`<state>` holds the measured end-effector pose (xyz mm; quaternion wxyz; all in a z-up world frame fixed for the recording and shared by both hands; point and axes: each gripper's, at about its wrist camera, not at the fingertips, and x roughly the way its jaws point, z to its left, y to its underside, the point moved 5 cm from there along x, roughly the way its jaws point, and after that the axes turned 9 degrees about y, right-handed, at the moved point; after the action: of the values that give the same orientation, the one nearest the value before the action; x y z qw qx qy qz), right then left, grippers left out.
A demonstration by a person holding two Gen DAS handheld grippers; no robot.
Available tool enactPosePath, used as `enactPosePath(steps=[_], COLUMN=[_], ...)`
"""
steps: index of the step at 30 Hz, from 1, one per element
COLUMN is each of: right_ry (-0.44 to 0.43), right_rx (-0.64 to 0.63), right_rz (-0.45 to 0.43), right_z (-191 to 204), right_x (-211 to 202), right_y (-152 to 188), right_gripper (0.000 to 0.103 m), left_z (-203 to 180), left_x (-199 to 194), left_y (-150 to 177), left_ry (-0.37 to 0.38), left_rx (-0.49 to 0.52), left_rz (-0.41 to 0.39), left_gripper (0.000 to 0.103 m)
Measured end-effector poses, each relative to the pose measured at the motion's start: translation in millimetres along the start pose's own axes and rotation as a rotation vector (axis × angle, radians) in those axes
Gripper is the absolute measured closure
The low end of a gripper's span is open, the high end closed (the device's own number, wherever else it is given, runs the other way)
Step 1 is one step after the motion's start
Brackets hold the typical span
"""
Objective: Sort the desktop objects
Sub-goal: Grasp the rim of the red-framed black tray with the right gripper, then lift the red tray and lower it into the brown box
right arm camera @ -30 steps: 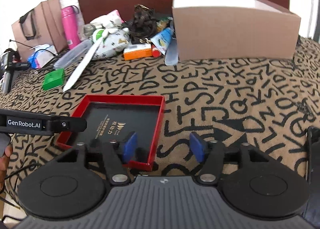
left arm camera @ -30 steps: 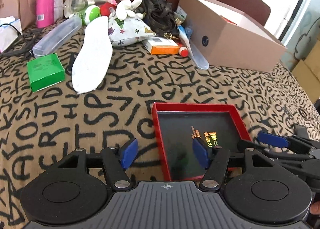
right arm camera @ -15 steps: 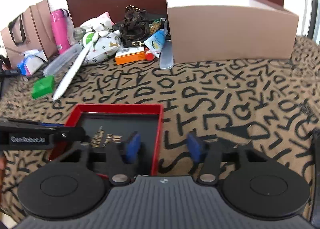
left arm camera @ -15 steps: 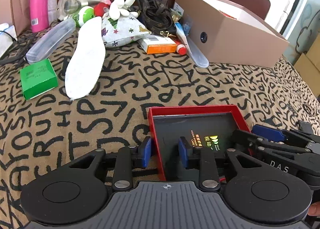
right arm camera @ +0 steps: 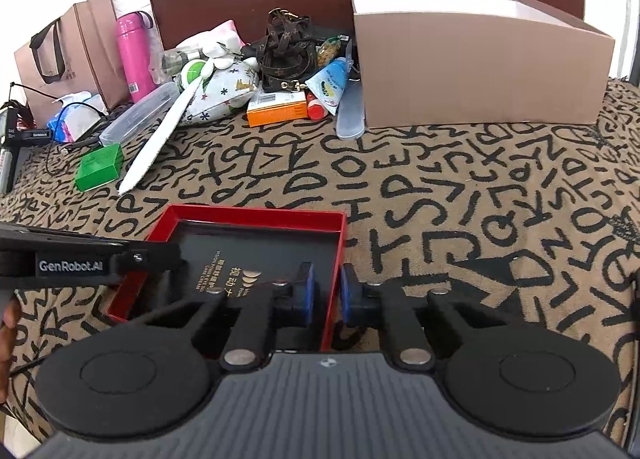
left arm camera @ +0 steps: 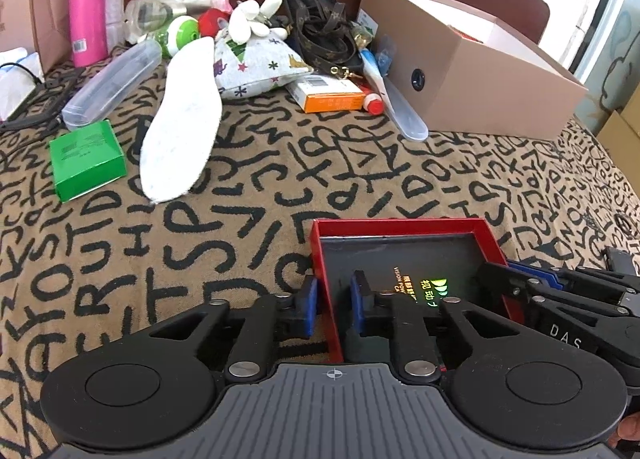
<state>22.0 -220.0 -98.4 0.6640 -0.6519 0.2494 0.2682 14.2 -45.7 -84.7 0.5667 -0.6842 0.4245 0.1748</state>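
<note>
A shallow red tray (left arm camera: 400, 227) with a black inside and gold print lies on the patterned cloth near me; it also shows in the right wrist view (right arm camera: 256, 213). My left gripper (left arm camera: 334, 309) is shut on the tray's left wall, one blue pad on each side. My right gripper (right arm camera: 325, 297) is shut on the tray's right wall the same way. Each gripper shows in the other's view, the right one (left arm camera: 560, 299) and the left one (right arm camera: 80, 259).
Clutter lines the far edge: a green box (left arm camera: 86, 159), a white insole (left arm camera: 182, 123), a clear case (left arm camera: 112, 89), a pink bottle (left arm camera: 86, 3), a star-print pouch (left arm camera: 256, 65), a brown strap (left arm camera: 320, 35), an orange box (left arm camera: 328, 97). A large tan box (left arm camera: 460, 71) stands at the back right.
Both grippers have closed from open onto the tray's opposite side walls, the left one first. The tray has stayed in place.
</note>
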Motion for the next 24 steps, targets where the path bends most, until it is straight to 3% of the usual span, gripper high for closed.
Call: enactPosePath(steps=[2, 8, 18, 24], right_ry=[0.004, 0.048, 0.136, 0.166], right_rx=[0.010, -0.002, -0.008, -0.036], right_rz=[-0.004, -0.082, -0.342, -0.447], right_z=[-3.6, -18.3, -64.0, -88.1], right_x=[-1.3, -14.0, -46.3, -42.3], right_y=[-1.7, -20.4, -113.4, -174.0], right_gripper=[0.097, 0.099, 0.101, 0.100], left_z=[-3.0, -20.7, -75.3, -96.9], left_x=[-2.0, -12.1, -26.2, -13.9], left_y=[-0.9, -22.9, -117.7, -183.1], left_ry=[-0.010, 0.018, 0.105, 0.123], left_rx=[0.013, 0.050, 0.160, 0.157], left_rz=[-0.003, -0.074, -0.258, -0.297], left_gripper=[0.097, 0.101, 0.102, 0.102])
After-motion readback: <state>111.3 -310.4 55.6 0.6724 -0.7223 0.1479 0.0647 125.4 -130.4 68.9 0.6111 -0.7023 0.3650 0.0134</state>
